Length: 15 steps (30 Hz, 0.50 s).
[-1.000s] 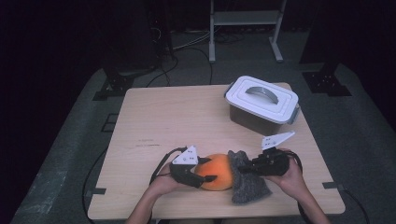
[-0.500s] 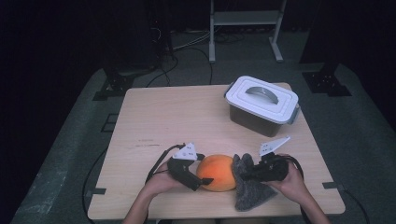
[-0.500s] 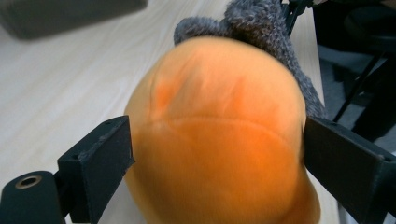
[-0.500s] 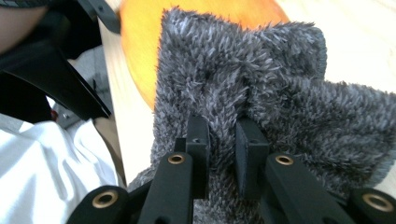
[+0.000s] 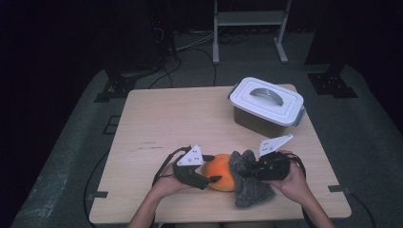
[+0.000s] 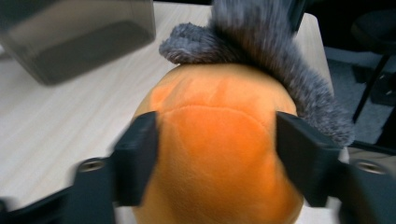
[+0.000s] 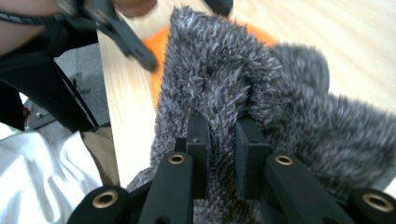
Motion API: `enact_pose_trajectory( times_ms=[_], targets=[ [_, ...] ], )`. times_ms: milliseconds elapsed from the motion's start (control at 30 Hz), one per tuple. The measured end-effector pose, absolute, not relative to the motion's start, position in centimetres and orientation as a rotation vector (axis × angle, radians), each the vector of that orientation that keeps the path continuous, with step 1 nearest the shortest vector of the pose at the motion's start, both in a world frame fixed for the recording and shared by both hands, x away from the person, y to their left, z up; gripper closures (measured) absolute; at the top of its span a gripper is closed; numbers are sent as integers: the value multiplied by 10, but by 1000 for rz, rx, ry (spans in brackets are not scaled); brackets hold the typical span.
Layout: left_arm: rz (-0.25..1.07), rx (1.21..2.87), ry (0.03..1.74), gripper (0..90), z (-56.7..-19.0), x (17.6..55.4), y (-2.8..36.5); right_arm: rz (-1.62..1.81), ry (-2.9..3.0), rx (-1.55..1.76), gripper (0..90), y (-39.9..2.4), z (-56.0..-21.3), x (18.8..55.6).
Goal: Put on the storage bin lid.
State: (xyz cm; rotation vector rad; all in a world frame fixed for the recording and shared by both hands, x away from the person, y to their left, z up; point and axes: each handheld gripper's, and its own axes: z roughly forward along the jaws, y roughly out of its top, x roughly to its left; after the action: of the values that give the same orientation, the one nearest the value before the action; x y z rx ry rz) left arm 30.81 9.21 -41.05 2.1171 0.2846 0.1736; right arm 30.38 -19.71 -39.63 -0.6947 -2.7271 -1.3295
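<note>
At the near edge of the table (image 5: 157, 123) in the high view, an orange plush ball (image 5: 221, 170) lies between two hand-held grippers, with a grey fuzzy cloth (image 5: 251, 187) touching its right side. The left gripper (image 5: 213, 179) is laid against the ball's left side; the right gripper (image 5: 242, 172) is set on the cloth. A lidded white box (image 5: 267, 105) stands far right.

In the left gripper view, the ball (image 6: 219, 154) is seen between the two jaws, which have just been closing; both pads appear pressed to its sides.

In the right gripper view, a fold of the cloth (image 7: 224, 88) is clamped between nearly closed jaws.
</note>
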Motion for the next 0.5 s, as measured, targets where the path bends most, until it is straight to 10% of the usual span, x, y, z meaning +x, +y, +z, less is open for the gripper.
enact_pose_trajectory(
  times_ms=[133,500],
  targets=[
    [51,2153,396,98,-421,316,94,-1318,-2659,-702,777,-205,-408,307],
    [215,2134,127,360,-413,298,85,-1408,-2610,-655,774,-204,-379,300]
  ],
)
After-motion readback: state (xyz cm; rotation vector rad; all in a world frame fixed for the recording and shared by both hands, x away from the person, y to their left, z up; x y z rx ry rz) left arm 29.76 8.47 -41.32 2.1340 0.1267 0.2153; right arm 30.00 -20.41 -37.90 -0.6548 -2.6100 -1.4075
